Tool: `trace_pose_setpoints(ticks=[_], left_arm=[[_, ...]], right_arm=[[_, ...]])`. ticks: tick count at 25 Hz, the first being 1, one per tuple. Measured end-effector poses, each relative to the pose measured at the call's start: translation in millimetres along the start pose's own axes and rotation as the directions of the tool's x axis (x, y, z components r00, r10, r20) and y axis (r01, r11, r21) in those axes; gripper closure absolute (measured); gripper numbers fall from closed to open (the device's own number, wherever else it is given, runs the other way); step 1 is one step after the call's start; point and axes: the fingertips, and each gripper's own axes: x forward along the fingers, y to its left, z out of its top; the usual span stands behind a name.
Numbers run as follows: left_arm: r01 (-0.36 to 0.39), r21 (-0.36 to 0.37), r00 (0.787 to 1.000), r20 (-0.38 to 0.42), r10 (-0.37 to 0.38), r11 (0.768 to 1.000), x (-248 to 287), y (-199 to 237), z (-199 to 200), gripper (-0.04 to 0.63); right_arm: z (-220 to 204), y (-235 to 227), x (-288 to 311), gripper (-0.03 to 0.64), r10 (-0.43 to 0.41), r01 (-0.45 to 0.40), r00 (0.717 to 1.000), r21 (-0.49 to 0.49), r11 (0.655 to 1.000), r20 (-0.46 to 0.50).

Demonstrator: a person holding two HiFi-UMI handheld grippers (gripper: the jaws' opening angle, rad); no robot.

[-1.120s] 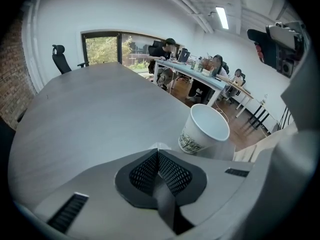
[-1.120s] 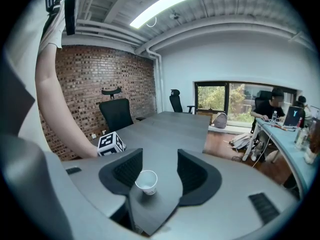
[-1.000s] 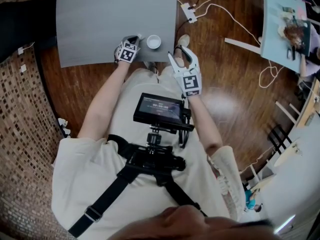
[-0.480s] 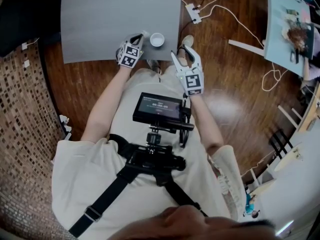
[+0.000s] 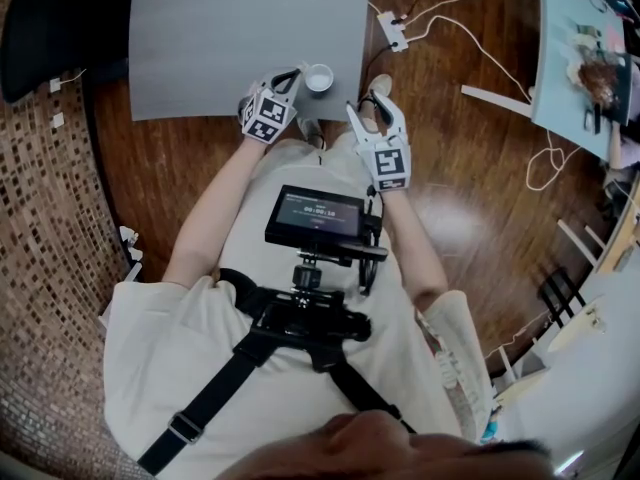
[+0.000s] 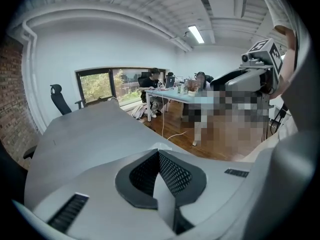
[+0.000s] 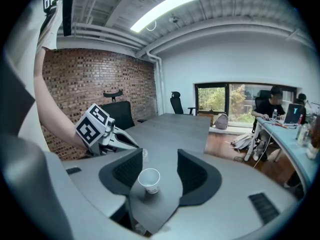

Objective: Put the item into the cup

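A small white paper cup (image 5: 318, 78) stands upright near the front edge of the grey table (image 5: 230, 38). My left gripper (image 5: 291, 75) hovers just left of the cup, shut, with a small pale item pinched at its tips (image 6: 160, 145). In the right gripper view the left gripper (image 7: 136, 146) sits left of and just behind the cup (image 7: 149, 179). My right gripper (image 5: 366, 104) is open and empty, off the table's front edge to the right of the cup. The cup shows between its jaws (image 7: 160, 160), still some way ahead of them.
A black office chair (image 5: 40, 48) stands at the table's left. A power strip with white cables (image 5: 392, 30) lies on the wooden floor to the right. Another desk (image 5: 580, 48) with clutter is at the far right, and people sit there (image 7: 272, 106). A screen (image 5: 315, 218) hangs on the person's chest.
The left gripper has edged a little right, toward the cup, with its tips turned more to it. The right gripper has hardly moved.
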Motion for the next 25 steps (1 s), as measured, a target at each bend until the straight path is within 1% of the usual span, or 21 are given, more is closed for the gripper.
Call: trace_pose_setpoints(ticks=[7, 11, 18, 22, 25], left_arm=[[0.063, 0.016, 0.998, -0.029, -0.062, 0.998, 8, -22, -11, 0.592], [0.089, 0.042, 0.995, -0.055, -0.086, 0.995, 15, -32, -15, 0.592], [0.087, 0.073, 0.992, -0.098, -0.08, 0.994, 30, -33, -18, 0.592], [0.079, 0.074, 0.987, -0.146, -0.068, 0.994, 37, -29, -30, 0.592], [0.072, 0.082, 0.984, -0.171, -0.057, 0.994, 38, -26, -31, 0.592]], right_arm=[[-7, 3, 3, 0.385, 0.008, -0.008, 1.0, 0.009, 1.0, -0.004], [-10, 4, 1, 0.385, 0.003, -0.003, 1.0, 0.023, 1.0, -0.006], [-17, 4, -2, 0.385, -0.006, 0.006, 1.0, 0.032, 0.999, -0.021], [-20, 6, -2, 0.385, -0.007, 0.008, 1.0, 0.036, 0.999, -0.023], [-19, 6, -2, 0.385, -0.01, 0.011, 1.0, 0.043, 0.999, -0.023]])
